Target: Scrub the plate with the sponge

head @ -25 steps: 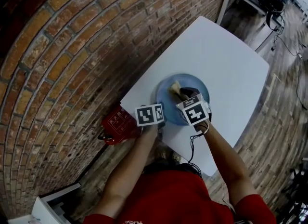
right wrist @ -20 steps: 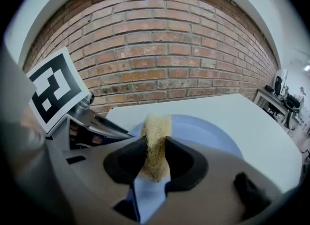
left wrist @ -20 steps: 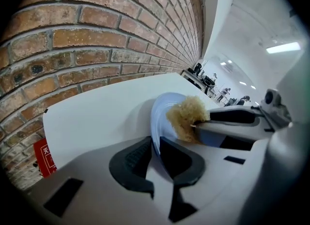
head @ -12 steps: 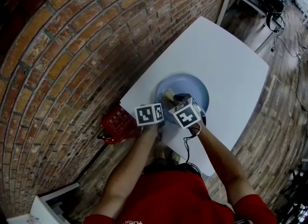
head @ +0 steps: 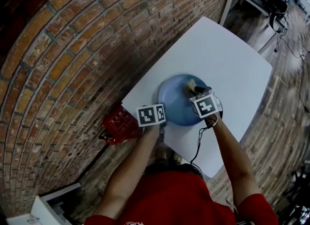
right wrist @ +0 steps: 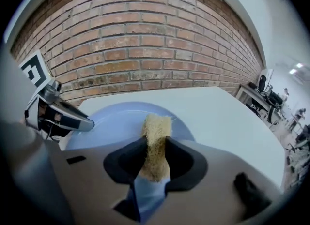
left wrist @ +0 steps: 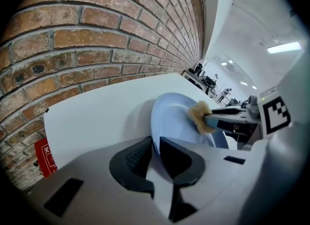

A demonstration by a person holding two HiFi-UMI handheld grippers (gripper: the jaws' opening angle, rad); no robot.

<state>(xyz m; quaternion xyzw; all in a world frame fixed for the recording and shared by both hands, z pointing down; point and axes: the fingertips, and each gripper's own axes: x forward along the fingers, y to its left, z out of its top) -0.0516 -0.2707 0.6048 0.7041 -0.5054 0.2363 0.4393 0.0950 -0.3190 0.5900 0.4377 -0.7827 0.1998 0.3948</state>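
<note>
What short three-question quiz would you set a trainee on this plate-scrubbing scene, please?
1. True or false: the left tool is clamped on the rim of the plate.
2. What does the right tool hold? A) the sponge B) a brush C) nothing
3. What colour is the table under the plate?

Key: 1 true; 2 A; 3 white.
</note>
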